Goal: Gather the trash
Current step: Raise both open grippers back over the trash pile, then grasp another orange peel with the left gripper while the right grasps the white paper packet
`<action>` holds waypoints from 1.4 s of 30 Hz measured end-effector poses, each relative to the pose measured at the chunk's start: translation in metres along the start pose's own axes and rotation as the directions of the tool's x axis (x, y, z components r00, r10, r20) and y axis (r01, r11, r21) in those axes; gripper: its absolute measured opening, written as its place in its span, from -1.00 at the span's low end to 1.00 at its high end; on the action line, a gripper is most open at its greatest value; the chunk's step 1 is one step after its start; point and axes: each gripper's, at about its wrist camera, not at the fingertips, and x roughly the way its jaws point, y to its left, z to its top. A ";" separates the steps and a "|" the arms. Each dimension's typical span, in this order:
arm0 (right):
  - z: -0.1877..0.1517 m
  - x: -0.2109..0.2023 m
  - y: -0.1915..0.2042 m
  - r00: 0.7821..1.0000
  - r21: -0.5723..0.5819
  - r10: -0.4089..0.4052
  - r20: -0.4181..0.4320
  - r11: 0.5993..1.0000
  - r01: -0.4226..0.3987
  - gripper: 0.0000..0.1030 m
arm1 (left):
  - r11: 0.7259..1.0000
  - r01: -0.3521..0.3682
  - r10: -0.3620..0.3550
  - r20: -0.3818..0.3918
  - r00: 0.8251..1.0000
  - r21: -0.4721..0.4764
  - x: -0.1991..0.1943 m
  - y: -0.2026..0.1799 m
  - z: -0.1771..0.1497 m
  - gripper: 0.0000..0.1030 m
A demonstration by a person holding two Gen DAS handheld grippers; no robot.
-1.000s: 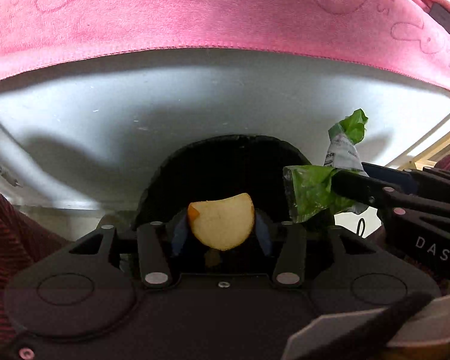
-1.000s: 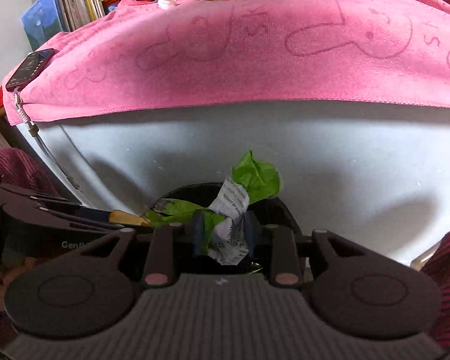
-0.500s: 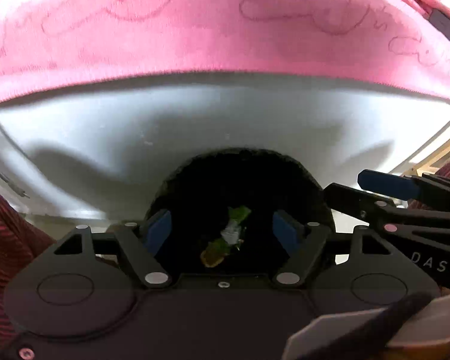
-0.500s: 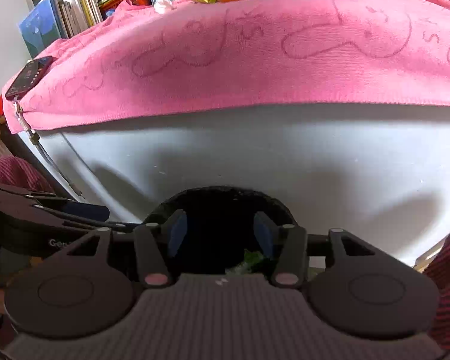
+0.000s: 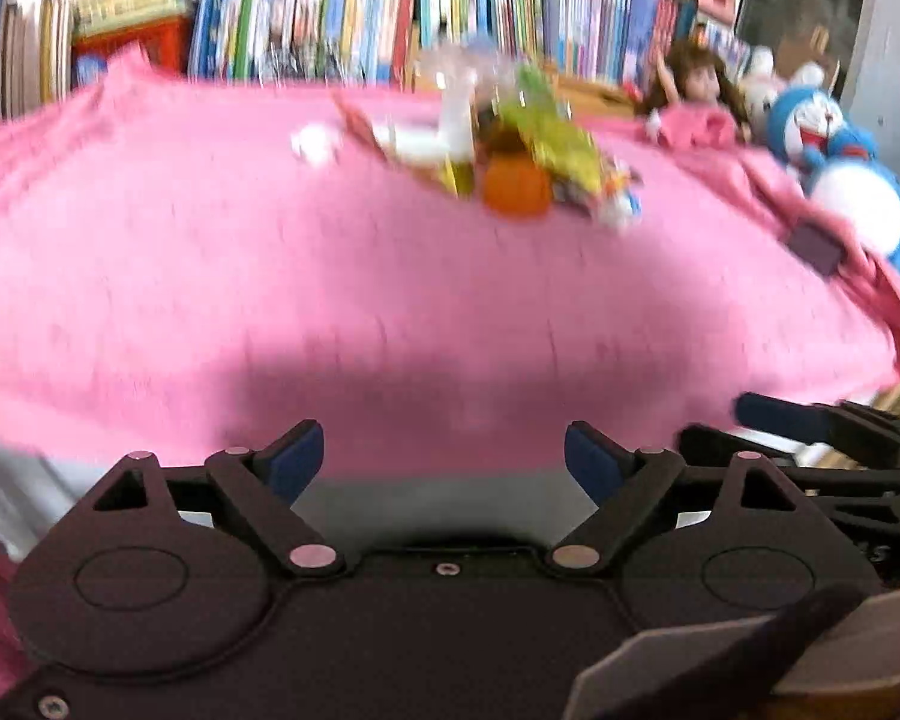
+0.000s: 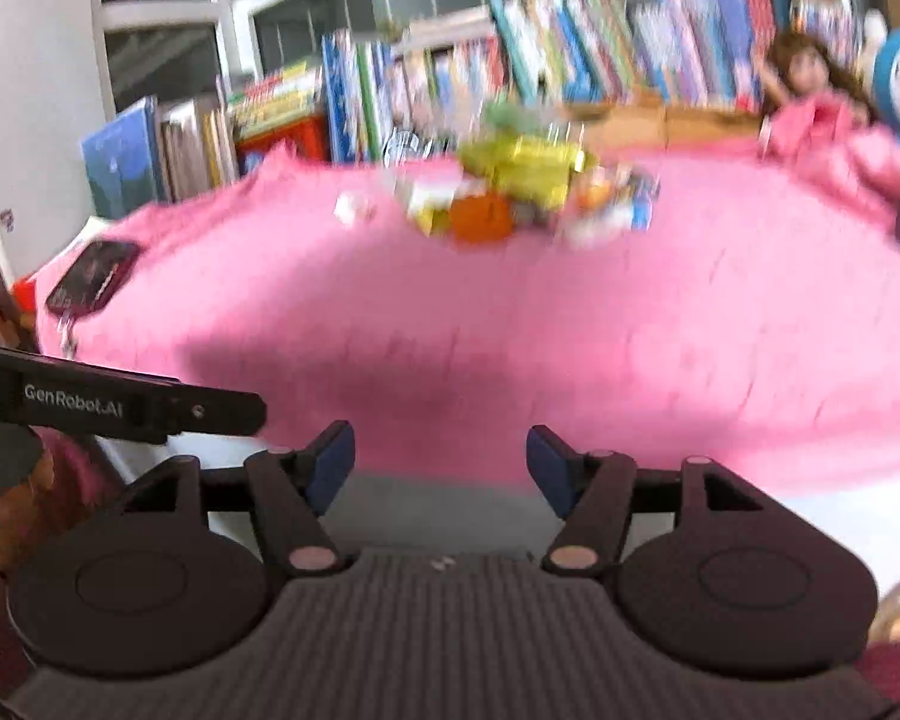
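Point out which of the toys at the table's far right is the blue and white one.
The round cartoon cat plush, furthest right against the pink cloth. The brown-haired doll beside it wears pink; the cat alone is blue with a white belly.

Trash pile (image 5: pixel 510 162) lies on the cloth (image 5: pixel 270 300), books (image 5: pixel 330 12) behind.

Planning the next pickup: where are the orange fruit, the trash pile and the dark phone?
orange fruit (image 5: pixel 515 192): left wrist view, its front face.
trash pile (image 6: pixel 519 171): right wrist view, yellow-green wrappers.
dark phone (image 6: pixel 93 276): right wrist view, its screen.
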 end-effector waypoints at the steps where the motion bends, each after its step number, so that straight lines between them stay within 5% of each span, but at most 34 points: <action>1: 0.005 0.001 -0.002 1.000 -0.011 -0.018 0.018 1.000 0.019 0.50 | 1.000 -0.016 0.015 0.014 1.000 0.004 0.002 0.001 0.006 0.68; 7: 0.033 0.022 -0.018 0.989 -0.023 -0.121 0.084 0.992 0.124 0.50 | 0.999 -0.027 0.030 0.113 0.993 -0.026 0.020 0.003 0.042 0.68; 16: 0.060 0.077 -0.040 0.984 -0.105 -0.172 0.040 0.979 0.175 0.30 | 0.998 0.046 -0.039 0.171 0.985 -0.038 0.085 -0.025 0.082 0.55; 37: 0.086 0.146 -0.069 0.995 -0.139 -0.080 -0.066 0.988 0.071 0.44 | 1.000 0.015 -0.014 0.120 0.993 -0.009 0.185 -0.055 0.115 0.37; 42: 0.085 0.147 -0.070 0.995 -0.135 -0.077 -0.070 0.989 0.067 0.44 | 0.999 0.035 -0.034 0.095 0.995 -0.008 0.191 -0.058 0.114 -0.10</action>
